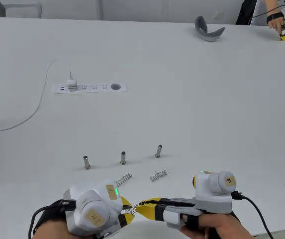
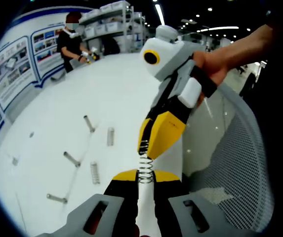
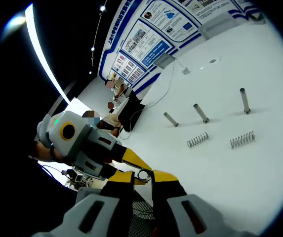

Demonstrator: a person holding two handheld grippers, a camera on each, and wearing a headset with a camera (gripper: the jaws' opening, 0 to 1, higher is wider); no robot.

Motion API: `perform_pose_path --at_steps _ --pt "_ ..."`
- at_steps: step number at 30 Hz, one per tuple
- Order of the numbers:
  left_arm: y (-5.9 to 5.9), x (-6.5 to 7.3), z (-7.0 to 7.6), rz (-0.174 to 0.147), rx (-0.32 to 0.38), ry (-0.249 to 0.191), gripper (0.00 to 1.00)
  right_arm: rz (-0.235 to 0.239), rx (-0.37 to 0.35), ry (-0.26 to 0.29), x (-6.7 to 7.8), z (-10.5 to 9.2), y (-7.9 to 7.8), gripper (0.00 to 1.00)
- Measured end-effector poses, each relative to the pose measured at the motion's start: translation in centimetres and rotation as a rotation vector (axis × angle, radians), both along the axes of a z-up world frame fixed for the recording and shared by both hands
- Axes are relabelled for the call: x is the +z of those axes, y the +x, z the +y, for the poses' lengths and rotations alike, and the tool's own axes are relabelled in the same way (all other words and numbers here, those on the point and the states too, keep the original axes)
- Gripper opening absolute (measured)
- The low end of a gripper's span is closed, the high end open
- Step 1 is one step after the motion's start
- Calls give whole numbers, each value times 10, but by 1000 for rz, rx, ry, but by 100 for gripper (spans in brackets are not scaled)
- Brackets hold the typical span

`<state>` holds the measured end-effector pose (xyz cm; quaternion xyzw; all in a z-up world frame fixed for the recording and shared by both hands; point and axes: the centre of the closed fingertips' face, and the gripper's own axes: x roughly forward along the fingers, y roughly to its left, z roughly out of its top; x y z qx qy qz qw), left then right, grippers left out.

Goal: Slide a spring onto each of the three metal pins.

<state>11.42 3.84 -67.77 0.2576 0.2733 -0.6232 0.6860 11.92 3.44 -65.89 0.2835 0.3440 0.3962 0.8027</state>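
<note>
Three short metal pins stand upright in a row on the white table, all bare. Two springs lie loose just in front of them. A third spring is stretched in the air between both grippers, near the table's front edge. My left gripper is shut on one end of it. My right gripper is shut on the other end, its yellow jaws meeting the left gripper's tip to tip. The pins and loose springs lie off to the side.
A white power strip with a plug and a grey cable lies behind the pins. A grey curved object sits far back right, near another person's hand. A mesh chair is close behind the front edge.
</note>
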Motion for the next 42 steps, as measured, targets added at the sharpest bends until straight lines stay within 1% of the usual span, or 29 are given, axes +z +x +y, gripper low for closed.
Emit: perform_pose_path --at_steps 3,10,13,15,17,20,23,25,26,27,31,33,34,36,38,40,42 --pt "-1 1 -3 -7 -16 -5 10 -4 7 -12 1 -1 -1 15" --pt "-1 4 -11 0 -42 -32 10 -29 36 -63 4 -6 -3 15" --pt "-3 6 -14 11 -61 -53 10 -43 57 -89 5 -7 -3 15" --pt "-3 9 -16 31 -62 -75 10 -55 78 -105 9 -7 -4 15" --pt "-4 13 -18 34 -72 -92 10 -67 109 -135 9 -8 -5 15" --pt "-4 19 -21 41 -87 -121 10 -94 153 -172 13 -8 -6 14" --pt "-5 27 -24 59 -98 -160 10 -122 188 -206 18 -9 -4 13" --pt "-4 31 -26 64 -104 -175 10 -138 222 -229 22 -9 -4 13" --pt "-3 34 -27 85 -105 -195 10 -152 247 -248 23 -9 -5 13" --pt "-2 34 -27 96 -107 -198 10 -156 256 -257 25 -9 -4 13" --pt "0 45 -29 106 -133 -231 10 -196 316 -288 35 -10 -1 13" --pt "0 48 -29 116 -144 -242 10 -209 347 -306 38 -10 -1 13" --pt "-1 50 -30 126 -156 -248 10 -219 375 -321 39 -10 -2 13" --pt "-3 52 -30 134 -179 -255 10 -239 419 -343 42 -8 -4 13" --pt "-5 53 -29 146 -192 -260 10 -249 456 -360 42 -7 -7 13" --pt "-9 53 -28 165 -205 -268 10 -256 503 -379 42 -6 -11 13" --pt "-11 52 -27 176 -213 -267 10 -266 558 -410 40 -4 -15 13"
